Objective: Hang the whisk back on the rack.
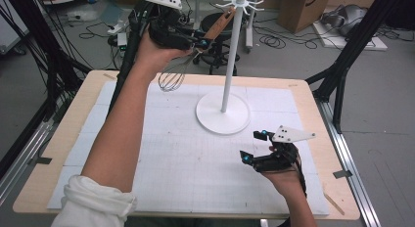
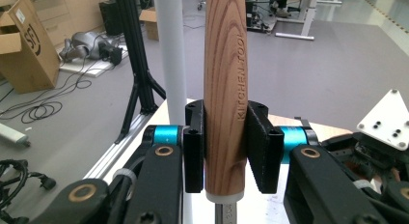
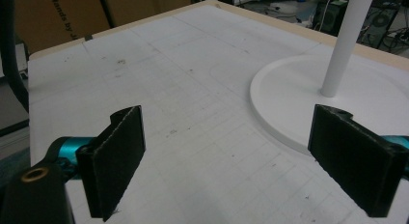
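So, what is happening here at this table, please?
A person is working with two hand-held grippers. The left gripper is shut on the wooden handle of a metal wire whisk, holding it up beside the tall white hook stand, close to its top hooks. The right gripper rests open and empty low over the white table mat, near the stand's round base.

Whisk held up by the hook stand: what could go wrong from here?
The left gripper clamps the whisk low on its smooth wooden handle, so it might swivel or slip. The handle tip sits close to the stand's hooks; a nudge could tip the hook stand, which the open right gripper isn't steadying.
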Available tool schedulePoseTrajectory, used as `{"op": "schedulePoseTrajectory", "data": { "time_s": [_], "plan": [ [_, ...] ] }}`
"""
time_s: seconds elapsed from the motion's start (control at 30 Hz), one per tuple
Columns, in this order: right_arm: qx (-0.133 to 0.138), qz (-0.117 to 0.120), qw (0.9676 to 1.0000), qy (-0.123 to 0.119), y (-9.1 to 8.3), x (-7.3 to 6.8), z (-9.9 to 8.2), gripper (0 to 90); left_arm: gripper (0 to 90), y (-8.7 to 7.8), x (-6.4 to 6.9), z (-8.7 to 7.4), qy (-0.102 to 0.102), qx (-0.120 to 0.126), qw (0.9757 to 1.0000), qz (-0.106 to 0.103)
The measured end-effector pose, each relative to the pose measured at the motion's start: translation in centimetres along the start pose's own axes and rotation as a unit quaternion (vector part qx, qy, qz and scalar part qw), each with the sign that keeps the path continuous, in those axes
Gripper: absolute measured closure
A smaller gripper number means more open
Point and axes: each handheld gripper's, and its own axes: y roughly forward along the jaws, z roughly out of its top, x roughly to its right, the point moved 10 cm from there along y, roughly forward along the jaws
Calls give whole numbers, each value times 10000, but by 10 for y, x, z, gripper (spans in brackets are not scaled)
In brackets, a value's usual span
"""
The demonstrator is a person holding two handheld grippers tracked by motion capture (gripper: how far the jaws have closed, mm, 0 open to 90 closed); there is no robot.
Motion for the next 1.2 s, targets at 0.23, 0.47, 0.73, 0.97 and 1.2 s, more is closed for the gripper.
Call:
{"op": "schedulePoseTrajectory", "data": {
  "time_s": [0.23,0.47,0.73,0.97,1.2],
  "plan": [
    [-17,-4,10000,-12,0,0,0,120,709,8,-1,-2,-57,-36,10000,27],
    [-17,-1,10000,2,0,0,-1,120,709,17,-3,-7,-167,-161,9997,28],
    [-34,2,10000,20,-1,1,-2,120,688,21,-6,-9,-222,-248,9994,43],
    [-31,-8,10000,11,0,0,-2,120,542,12,-4,-14,-262,-325,9991,26],
    [-30,-11,10000,-4,-1,-1,-2,120,407,1,12,-20,-278,-422,9986,-144]
  ]
}}
